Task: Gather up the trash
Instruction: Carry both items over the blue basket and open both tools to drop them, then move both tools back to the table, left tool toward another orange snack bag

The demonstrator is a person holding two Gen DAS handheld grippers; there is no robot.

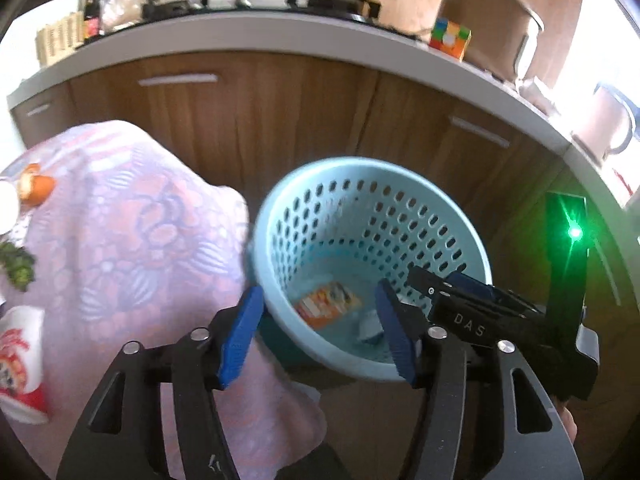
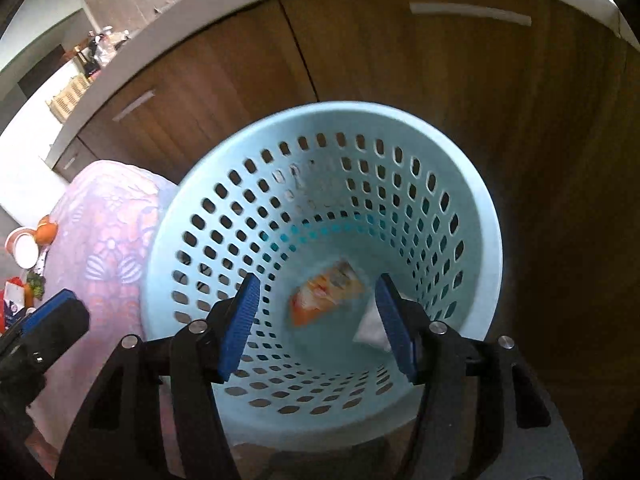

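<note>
A light blue perforated waste basket (image 1: 460,220) (image 2: 480,216) stands on the floor beside a cloth-covered table (image 1: 132,220). Inside lie an orange snack wrapper (image 1: 328,304) (image 2: 326,296) and a white crumpled piece (image 1: 370,326) (image 2: 370,328). My left gripper (image 1: 318,332) is open and empty, at the basket's near rim. My right gripper (image 2: 320,324) is open and empty, above the basket's mouth; it shows in the left wrist view (image 1: 472,300). On the table lie a red and white paper cup (image 1: 20,364), orange peel (image 1: 38,186) and green scraps (image 1: 18,264).
Brown cabinets (image 1: 260,120) under a white counter (image 1: 240,36) stand behind the basket. A Rubik's cube (image 1: 450,38), pots (image 1: 488,24) and bottles (image 1: 92,12) sit on the counter. A white bowl (image 2: 26,250) is at the table's far side.
</note>
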